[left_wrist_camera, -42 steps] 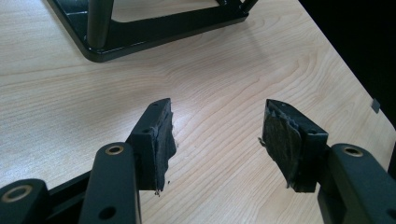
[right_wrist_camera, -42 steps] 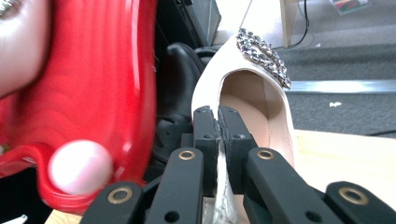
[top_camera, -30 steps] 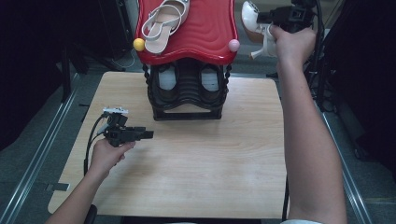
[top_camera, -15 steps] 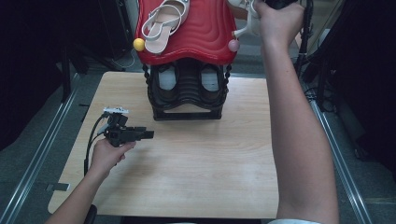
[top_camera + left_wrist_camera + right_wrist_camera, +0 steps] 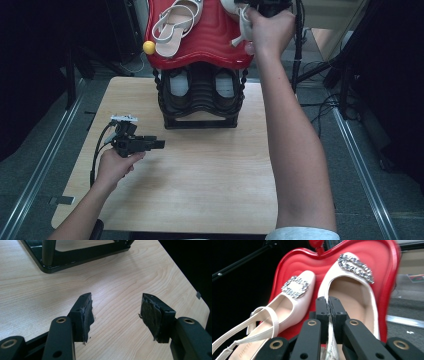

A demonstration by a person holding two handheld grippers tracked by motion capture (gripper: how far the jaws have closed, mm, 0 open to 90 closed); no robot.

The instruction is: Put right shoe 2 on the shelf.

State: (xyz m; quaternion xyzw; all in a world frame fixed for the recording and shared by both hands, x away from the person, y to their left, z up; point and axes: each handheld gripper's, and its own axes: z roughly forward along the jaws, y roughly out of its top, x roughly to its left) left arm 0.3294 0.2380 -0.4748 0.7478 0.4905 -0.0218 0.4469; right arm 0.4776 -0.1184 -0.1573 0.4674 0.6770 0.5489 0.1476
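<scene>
- Dark surroundings frame a light wooden table (image 5: 200, 185); a black rack (image 5: 200, 97) stands at its far edge, carrying a red tray (image 5: 210, 45) on top.
- First shoe (image 5: 176, 22), a cream slingback with a jewelled buckle, lies flat on the left half of the tray. A yellow knob (image 5: 149, 47) sits at the tray's left corner.
- Second shoe (image 5: 352, 290), same pattern, is in the right gripper (image 5: 328, 306). Its fingers are clenched on the shoe's rim, one pad inside, one outside.
- In the right gripper view this shoe sits over the right half of the tray, just beside the first, toes pointing the same way. Whether its sole touches the tray cannot be told.
- Right hand (image 5: 270, 30) is at the tray's right side in the high view, strap dangling below it.
- Left gripper (image 5: 116, 315) rests low over bare table near the rack's foot, fingers released and wide apart, nothing between them.
- Two further shoes appear stowed in the rack's lower tier; detail is unclear.
- Judgement: pairing is mostly complete. One shoe is placed; the second is in position.
- Remaining: lower it, let go, withdraw.
</scene>
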